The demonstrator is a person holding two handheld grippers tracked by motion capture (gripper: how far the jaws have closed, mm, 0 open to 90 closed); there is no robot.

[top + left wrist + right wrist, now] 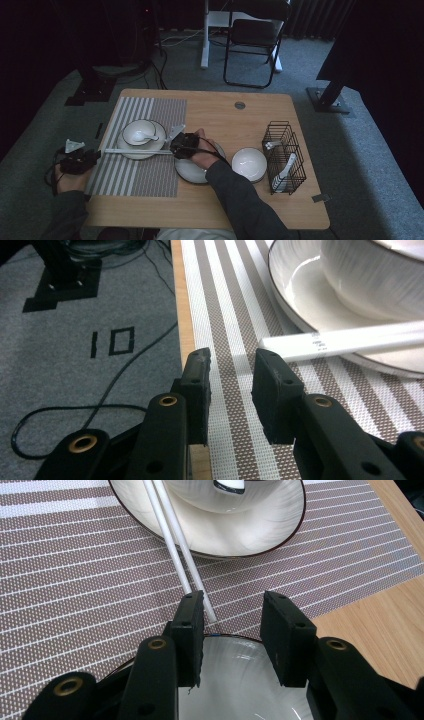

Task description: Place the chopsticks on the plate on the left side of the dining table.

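**Chopsticks: position relative to both sets of fingers**

High view: The chopsticks (136, 151) lie level across the near rim of the plate (131, 151) that carries a bowl (140, 132) with a spoon (141, 135), on the striped placemat (131, 175) on the desk (225, 112). The left gripper (96, 155) sits at their left end, the right gripper (174, 148) at their right end.

Left gripper view: The fingers (197, 382) are released, parted over the placemat (225, 315). The blunt end of the chopsticks (345, 340) lies just ahead of the right-hand finger, outside the gap, untouched. The sticks run away across the plate (300, 280) rim.

Right gripper view: The fingers (280, 630) are released, with nothing between them. The chopsticks (175, 540) tips end just beside the left-hand finger, at its outer tip; contact cannot be determined. A second plate (235, 680) lies under the fingers.
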